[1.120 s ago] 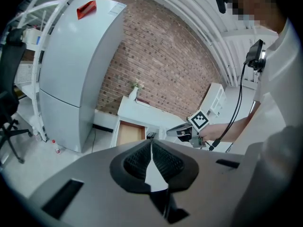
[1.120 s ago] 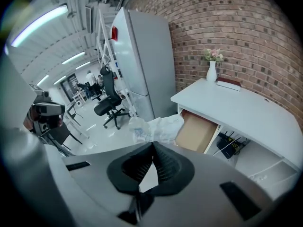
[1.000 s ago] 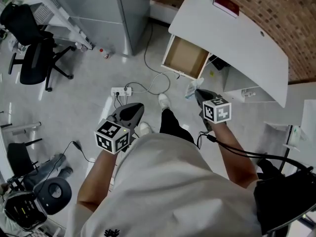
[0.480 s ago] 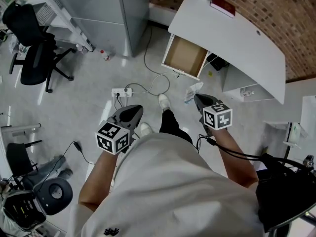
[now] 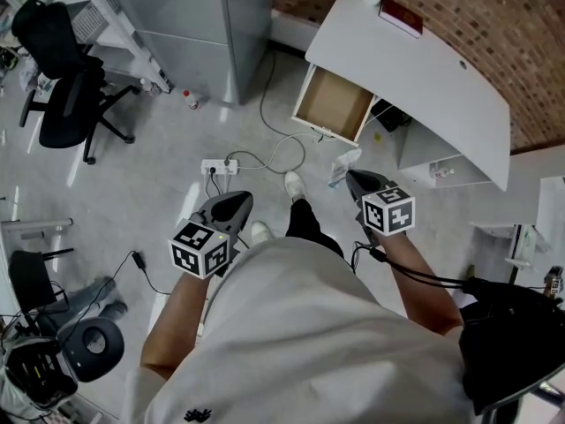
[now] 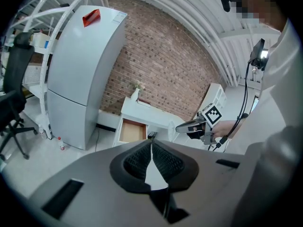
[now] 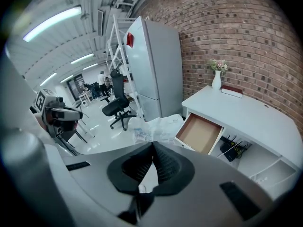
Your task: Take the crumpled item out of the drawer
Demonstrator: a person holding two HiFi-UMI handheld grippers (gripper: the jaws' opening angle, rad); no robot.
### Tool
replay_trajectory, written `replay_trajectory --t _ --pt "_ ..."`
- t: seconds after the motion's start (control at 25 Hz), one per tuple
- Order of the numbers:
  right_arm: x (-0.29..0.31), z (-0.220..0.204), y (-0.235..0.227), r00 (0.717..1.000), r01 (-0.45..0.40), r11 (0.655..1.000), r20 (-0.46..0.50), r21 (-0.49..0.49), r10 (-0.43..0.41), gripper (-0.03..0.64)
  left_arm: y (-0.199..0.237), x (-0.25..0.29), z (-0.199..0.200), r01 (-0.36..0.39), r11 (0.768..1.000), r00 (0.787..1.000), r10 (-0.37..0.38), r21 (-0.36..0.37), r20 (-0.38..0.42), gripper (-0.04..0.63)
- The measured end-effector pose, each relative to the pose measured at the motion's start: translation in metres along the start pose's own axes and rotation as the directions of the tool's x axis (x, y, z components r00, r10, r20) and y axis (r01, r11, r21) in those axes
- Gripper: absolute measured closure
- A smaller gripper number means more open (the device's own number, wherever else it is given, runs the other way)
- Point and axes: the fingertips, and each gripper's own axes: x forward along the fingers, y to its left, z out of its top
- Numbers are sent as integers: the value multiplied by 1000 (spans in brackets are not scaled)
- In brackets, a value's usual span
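The crumpled item (image 7: 154,126), a clear bag with blue print, sits pinched at the tips of the right gripper (image 7: 152,148), whose jaws are pressed together on it. Over the last 1 second it has drawn slightly farther out from the drawer (image 5: 334,104), which stands open and shows only its bare brown floor. The removal therefore looks essentially done; what remains is likely setting the bag somewhere. The left gripper (image 6: 151,144), jaws together on nothing, stays well back from the drawer.
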Motion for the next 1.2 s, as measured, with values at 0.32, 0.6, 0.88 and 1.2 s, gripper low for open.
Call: replay_trajectory --t 0.32,0.6,0.88,1.2 --pt "-4 6 1 1000 -2 1000 4 -7 2 588 0 -2 2 -1 1000 1000 1 6 -3 569" --pt "-3 4 -5 1000 4 1000 4 1 -4 588 0 4 3 5 1000 1000 -4 8 -7 569" --pt "-3 2 -15 1000 12 1000 7 14 -12 588 -1 13 3 8 1000 1000 -8 11 -20 569" --pt "1 4 -29 1000 25 999 10 29 -26 588 2 23 7 12 1000 1000 -12 14 -26 569"
